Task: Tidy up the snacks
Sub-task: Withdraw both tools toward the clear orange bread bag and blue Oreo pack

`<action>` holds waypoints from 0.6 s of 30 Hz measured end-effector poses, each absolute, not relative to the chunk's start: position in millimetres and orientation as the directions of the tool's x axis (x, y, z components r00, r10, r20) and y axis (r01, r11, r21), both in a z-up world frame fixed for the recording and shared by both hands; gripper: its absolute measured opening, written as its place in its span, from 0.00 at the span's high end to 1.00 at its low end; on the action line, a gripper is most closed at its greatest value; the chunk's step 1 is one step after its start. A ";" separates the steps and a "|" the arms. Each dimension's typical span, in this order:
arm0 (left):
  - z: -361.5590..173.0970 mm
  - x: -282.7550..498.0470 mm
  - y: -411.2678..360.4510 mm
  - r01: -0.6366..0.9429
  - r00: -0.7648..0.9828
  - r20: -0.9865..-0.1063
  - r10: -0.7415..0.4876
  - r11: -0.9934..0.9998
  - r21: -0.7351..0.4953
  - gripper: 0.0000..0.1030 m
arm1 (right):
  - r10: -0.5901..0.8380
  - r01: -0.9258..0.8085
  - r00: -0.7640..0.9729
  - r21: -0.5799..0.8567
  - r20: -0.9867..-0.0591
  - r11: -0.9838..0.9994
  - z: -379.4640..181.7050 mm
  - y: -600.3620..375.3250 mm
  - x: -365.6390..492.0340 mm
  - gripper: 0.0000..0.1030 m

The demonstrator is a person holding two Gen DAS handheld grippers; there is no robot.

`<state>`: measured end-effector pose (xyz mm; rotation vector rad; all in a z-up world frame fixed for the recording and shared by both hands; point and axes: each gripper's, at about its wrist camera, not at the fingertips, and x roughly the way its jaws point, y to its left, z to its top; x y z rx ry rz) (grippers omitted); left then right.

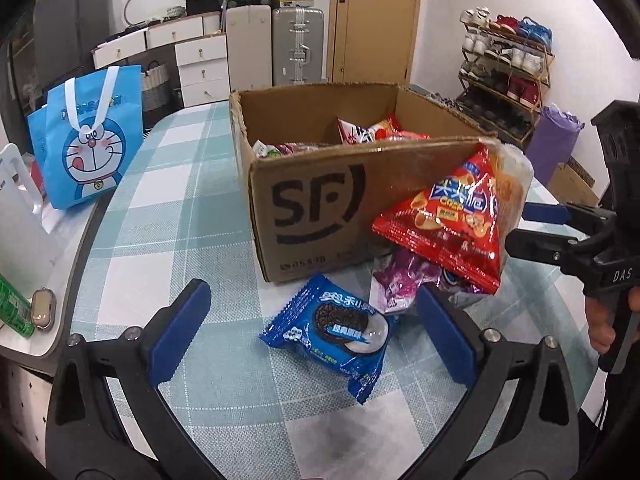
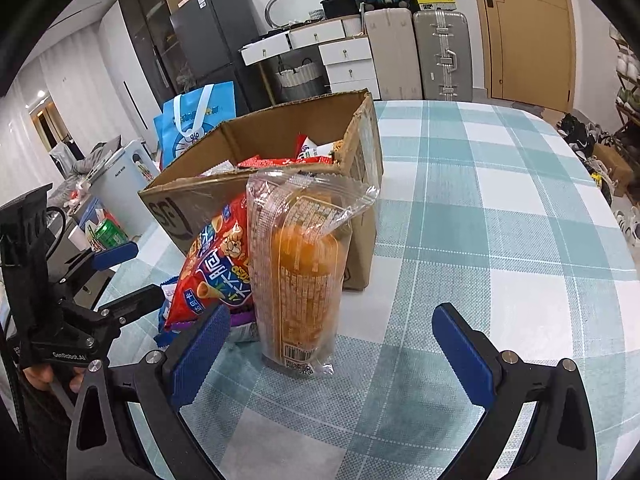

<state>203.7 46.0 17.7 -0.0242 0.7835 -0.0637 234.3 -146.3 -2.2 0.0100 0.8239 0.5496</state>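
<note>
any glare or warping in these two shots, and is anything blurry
Left wrist view: heavy fisheye bending, black corners, the cardboard box bowed; glare on the red chip bag and the tape along the box's rim; a dark shadow on the tablecloth near the bottom edge. Right wrist view: same warping, sheen on the clear wrapper of the orange snack pack; the background is slightly soft.

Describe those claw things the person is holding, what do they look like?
Both match: the left claw and right claw have black curved frames with silver bolts and ridged blue pads. White lettering marks the black handles. A hand grips one; no sleeve is clearly visible.
</note>
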 end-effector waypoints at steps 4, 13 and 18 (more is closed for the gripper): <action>5.4 210.3 49.6 0.061 0.677 -0.732 -0.080 0.997 -0.052 0.01 | 0.459 -0.457 0.542 0.212 -0.704 0.864 -7.3 -145.1 235.9 0.01; -19.2 224.2 50.8 0.079 0.626 -0.774 -0.094 0.995 -0.057 0.01 | 0.452 -0.461 0.531 0.203 -0.717 0.864 -16.6 -140.0 238.2 0.01; -27.8 228.4 47.8 0.090 0.607 -0.789 -0.094 0.995 -0.049 0.01 | 0.455 -0.455 0.521 0.216 -0.722 0.864 -23.3 -134.2 240.5 0.01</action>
